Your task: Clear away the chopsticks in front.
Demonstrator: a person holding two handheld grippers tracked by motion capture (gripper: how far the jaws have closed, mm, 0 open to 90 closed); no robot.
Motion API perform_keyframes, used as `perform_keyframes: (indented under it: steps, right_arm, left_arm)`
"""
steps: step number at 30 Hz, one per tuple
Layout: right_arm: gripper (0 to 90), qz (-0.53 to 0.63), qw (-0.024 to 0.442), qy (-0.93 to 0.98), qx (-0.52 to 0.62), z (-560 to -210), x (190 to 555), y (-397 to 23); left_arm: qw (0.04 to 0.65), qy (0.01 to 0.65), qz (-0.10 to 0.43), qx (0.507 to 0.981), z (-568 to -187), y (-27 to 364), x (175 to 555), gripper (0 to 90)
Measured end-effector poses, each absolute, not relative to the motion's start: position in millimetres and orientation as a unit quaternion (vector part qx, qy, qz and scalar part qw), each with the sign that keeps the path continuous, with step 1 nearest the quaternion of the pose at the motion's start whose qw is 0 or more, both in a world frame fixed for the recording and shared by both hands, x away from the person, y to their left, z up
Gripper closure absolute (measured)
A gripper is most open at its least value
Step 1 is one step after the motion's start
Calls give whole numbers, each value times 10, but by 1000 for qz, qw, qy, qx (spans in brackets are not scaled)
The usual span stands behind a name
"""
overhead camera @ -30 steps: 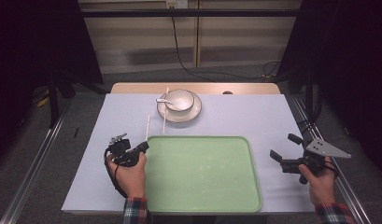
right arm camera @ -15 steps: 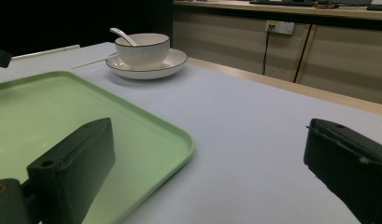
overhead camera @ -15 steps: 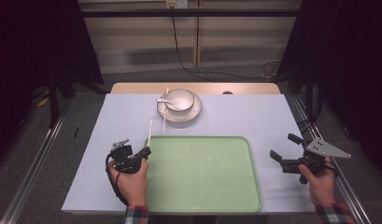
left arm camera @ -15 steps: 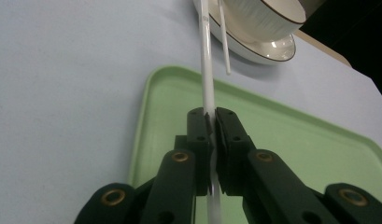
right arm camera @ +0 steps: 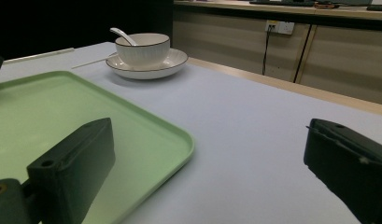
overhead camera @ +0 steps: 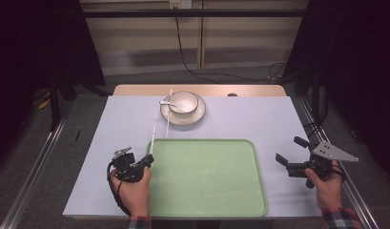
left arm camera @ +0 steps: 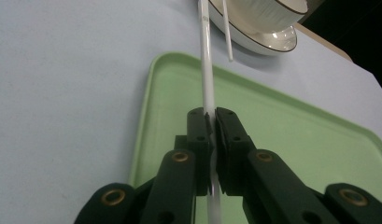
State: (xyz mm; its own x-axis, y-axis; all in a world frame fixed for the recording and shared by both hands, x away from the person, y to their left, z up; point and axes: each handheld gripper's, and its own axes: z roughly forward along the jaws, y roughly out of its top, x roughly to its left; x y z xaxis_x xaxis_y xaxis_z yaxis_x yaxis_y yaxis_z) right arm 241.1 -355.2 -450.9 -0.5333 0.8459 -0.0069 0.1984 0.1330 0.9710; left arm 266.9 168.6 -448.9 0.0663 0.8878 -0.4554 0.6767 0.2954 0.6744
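High view: the left gripper (overhead camera: pixel 146 161) is sitting at the green tray's (overhead camera: pixel 207 210) near left corner, its jaws pinching together on a thin white chopstick (overhead camera: pixel 152 139). The stick is slim, straight and pale, and it is pointing up the table toward the bowl (overhead camera: pixel 184 101) on its saucer (overhead camera: pixel 183 117). A second chopstick (overhead camera: pixel 169 114) is leaning across that saucer. The right gripper (overhead camera: pixel 290 155) is holding off the tray's right edge, jaws spread wide with nothing between them.

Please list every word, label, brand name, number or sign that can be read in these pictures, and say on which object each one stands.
None: no readable text stands on the white chopstick, green tray, bowl, saucer or spoon.
The wall socket shows no legible marking; it is too small to tell.
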Motion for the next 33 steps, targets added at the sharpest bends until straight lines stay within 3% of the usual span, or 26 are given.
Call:
perform_keyframes:
  steps: [33]
  right_arm:
    - [15, 541, 293, 697, 368, -4500, 2474, -3468]
  left_arm:
    - [427, 675, 102, 593, -4624, 1607, 2503, 854]
